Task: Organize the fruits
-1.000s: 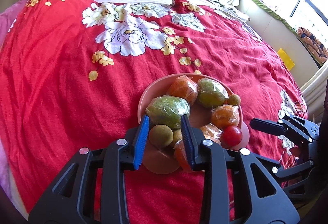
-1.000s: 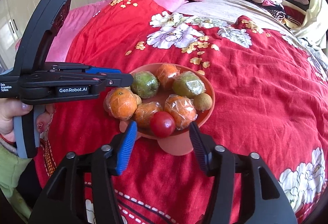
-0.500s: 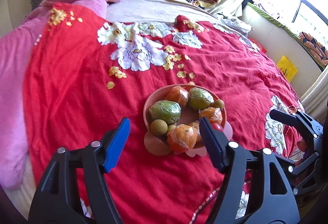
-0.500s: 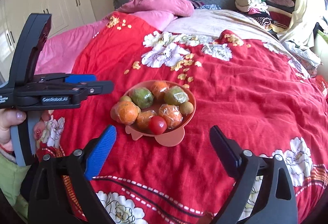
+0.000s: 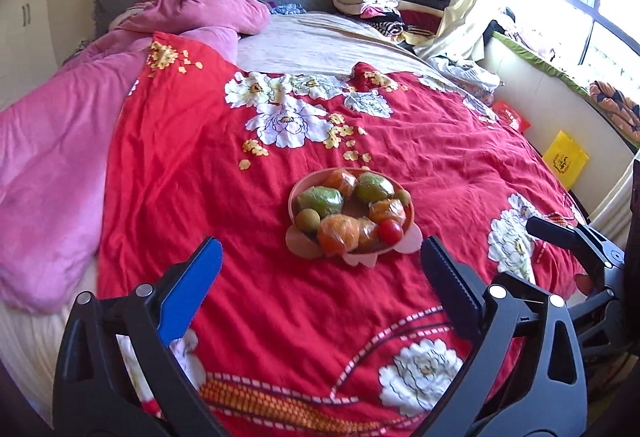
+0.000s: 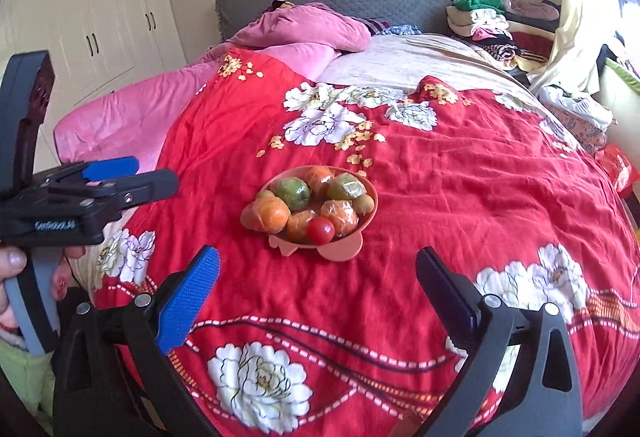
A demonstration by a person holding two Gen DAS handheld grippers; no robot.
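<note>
On the red bedspread (image 5: 200,197), the pink bowl (image 5: 294,197) holds all the wrapped fruits (image 5: 338,233). Left tongs (image 5: 320,281) and right tongs (image 6: 318,281), jaws just opened, stand spread and empty; sorting looks finished, needing only withdrawal.

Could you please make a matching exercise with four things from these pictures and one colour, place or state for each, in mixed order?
Things:
1. tomato
2. plate
3. pillow
4. left hand-held gripper

Descriptions:
a. pink, at the head of the bed
b. open, nothing between its pads
c. small, red, at the near edge of the fruit pile
d. salmon-coloured, resting on the red quilt

Pairs: 1-c, 2-d, 3-a, 4-b
</note>
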